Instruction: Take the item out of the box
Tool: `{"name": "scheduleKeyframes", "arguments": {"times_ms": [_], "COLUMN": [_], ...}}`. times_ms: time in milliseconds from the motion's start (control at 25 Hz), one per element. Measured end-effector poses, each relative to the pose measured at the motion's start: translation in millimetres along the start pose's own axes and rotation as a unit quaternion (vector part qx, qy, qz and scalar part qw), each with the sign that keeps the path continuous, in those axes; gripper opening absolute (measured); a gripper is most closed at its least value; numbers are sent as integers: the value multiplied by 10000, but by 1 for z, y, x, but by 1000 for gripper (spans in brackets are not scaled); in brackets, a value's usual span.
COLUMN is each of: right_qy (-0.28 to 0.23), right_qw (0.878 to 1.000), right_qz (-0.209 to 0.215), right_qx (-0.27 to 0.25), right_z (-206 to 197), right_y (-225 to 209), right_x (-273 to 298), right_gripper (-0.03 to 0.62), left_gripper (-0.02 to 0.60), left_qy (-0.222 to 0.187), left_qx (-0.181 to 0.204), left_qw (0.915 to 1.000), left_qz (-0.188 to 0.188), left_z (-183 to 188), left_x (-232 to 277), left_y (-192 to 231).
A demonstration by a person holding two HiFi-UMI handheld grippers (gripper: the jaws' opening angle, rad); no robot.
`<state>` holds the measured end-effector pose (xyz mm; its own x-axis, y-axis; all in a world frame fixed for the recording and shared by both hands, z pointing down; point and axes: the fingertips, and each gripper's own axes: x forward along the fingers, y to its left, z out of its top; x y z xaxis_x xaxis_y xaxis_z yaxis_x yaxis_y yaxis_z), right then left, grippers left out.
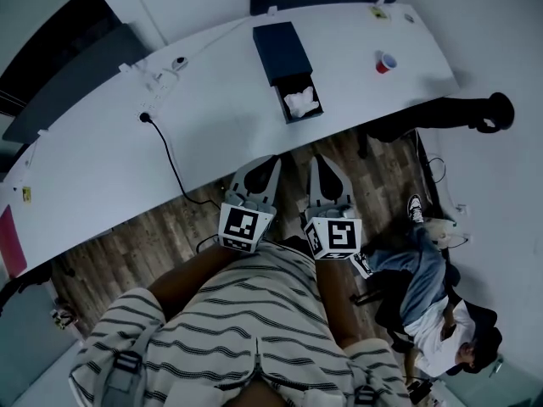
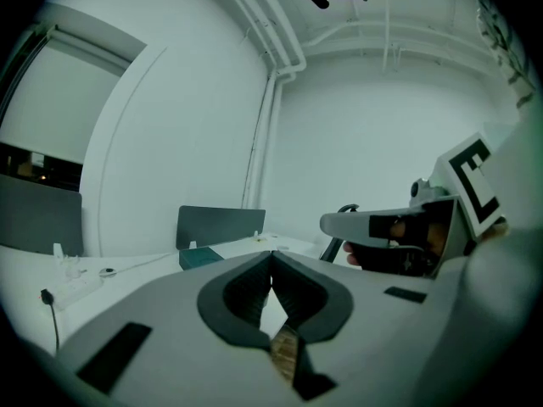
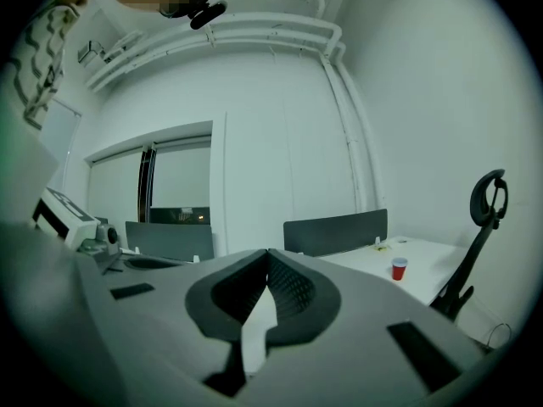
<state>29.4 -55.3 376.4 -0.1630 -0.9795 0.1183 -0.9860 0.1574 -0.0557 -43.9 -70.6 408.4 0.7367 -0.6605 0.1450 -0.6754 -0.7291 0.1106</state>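
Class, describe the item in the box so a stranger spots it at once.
Start at the long white table. Near its middle lies a dark blue box with its tray slid open. In the tray sits the item: crumpled and white, unlike the red cup farther right.

White shirt with thin dark stripes.

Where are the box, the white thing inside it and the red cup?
box (image 1: 282, 51), head view, its dark lid.
white item (image 1: 301, 102), head view, its crumpled middle.
red cup (image 1: 386, 62), head view, its middle.
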Motion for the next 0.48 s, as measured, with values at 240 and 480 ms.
{"name": "scheduleKeyframes", "arguments": {"times_ms": [240, 480], "right_qy": [59, 114], "right_qw": [10000, 9999], "right_qz": [46, 110], "right_qx": [19, 26], "right_z": [-1, -4], "right_y": [-3, -16], "right_x": [18, 32], "right_gripper": [18, 18], "left_gripper": [25, 25], "left_qy": [27, 53], "left_qx": [-38, -51], "left_qw": [10000, 9998], "left_qz": [36, 163], "left_z": [-1, -1], "left_x": [13, 29], "left_y": [12, 17]}}
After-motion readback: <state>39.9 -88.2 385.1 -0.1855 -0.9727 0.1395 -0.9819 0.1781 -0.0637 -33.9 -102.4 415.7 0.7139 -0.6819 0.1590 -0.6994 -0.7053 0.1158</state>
